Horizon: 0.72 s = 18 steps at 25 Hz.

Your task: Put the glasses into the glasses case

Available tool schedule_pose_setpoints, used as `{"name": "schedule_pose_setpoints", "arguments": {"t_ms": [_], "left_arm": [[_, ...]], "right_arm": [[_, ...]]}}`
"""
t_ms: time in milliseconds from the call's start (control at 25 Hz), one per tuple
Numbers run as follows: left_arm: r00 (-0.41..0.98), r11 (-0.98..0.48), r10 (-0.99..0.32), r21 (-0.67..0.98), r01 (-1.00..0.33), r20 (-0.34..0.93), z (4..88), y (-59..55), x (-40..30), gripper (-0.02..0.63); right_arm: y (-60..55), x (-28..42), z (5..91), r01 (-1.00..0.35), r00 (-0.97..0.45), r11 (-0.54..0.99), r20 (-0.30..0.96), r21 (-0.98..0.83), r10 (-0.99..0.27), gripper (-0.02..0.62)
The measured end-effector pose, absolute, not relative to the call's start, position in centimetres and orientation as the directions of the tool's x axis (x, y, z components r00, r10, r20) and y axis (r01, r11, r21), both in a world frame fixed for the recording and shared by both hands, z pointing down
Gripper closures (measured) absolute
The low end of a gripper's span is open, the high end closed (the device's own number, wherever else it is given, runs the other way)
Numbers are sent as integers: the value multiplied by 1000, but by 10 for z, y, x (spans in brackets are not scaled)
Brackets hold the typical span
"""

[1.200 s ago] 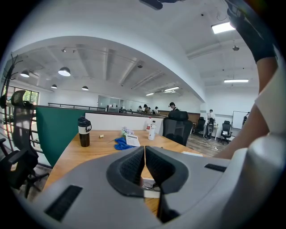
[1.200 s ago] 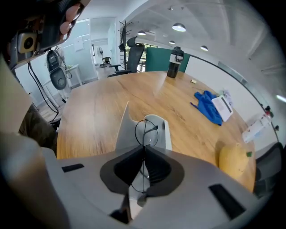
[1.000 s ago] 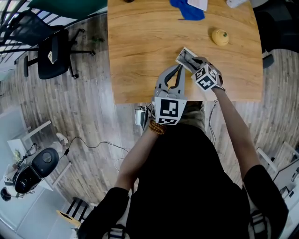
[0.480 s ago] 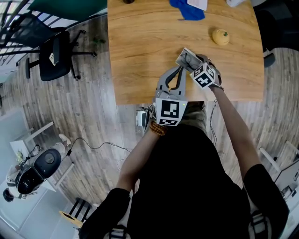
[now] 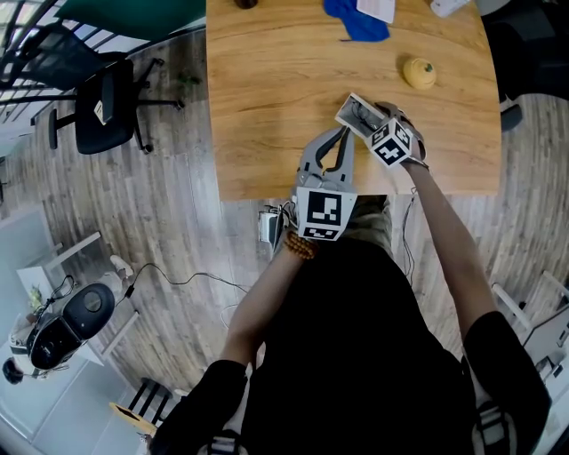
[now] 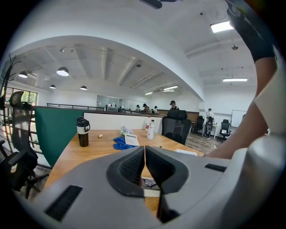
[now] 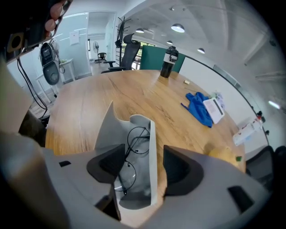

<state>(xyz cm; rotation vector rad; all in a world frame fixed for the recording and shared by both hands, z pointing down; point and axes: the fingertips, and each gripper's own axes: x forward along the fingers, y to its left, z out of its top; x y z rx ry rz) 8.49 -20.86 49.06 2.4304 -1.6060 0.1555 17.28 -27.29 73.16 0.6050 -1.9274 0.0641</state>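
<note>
The glasses (image 7: 132, 154), round and thin-wired, lie inside the open glasses case (image 7: 152, 161), one lens after the other along its grey lining. The case has pale walls, and its lid flap stands up along the side that shows at the left of the right gripper view. It rests on the wooden table (image 5: 267, 89) about midway between the left and right edges and nearer the near edge than the far one. The right gripper (image 7: 144, 167) points steeply down over the case's near end. Its jaws have just been opening and stand wide apart, one pad to each side, with the case and glasses between them and neither pad clamped on anything. The left gripper (image 6: 145, 156) lies almost level just inside the near edge, its tips aimed at the case from just beside it. Its jaws are drawn together with only a hairline slit between the pads, and it grips nothing. Further out, a yellow fruit (image 5: 419, 71) sits toward the right edge, well apart from the case. A blue cloth (image 5: 356, 19) with a booklet (image 7: 214, 107) beside it lies at the far edge, and a dark flask (image 6: 82, 132) stands near the far left corner. Off the table's left edge, a black office chair (image 5: 102, 102) stands on the plank floor (image 5: 169, 231).
</note>
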Motion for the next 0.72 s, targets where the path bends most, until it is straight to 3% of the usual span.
{"name": "schedule_pose_setpoints", "arguments": {"t_ms": [240,720], "left_arm": [[392,-373,-896,123,-919,208,491,-209,85,583],[418,-400,-883,124,-908,214,493,-206,90,583]], "right_arm": [[-250,181,718,-431,-362,884,862,181,-354,299],[-254,209,726,-466,-307,859,871,214,-383,300]]}}
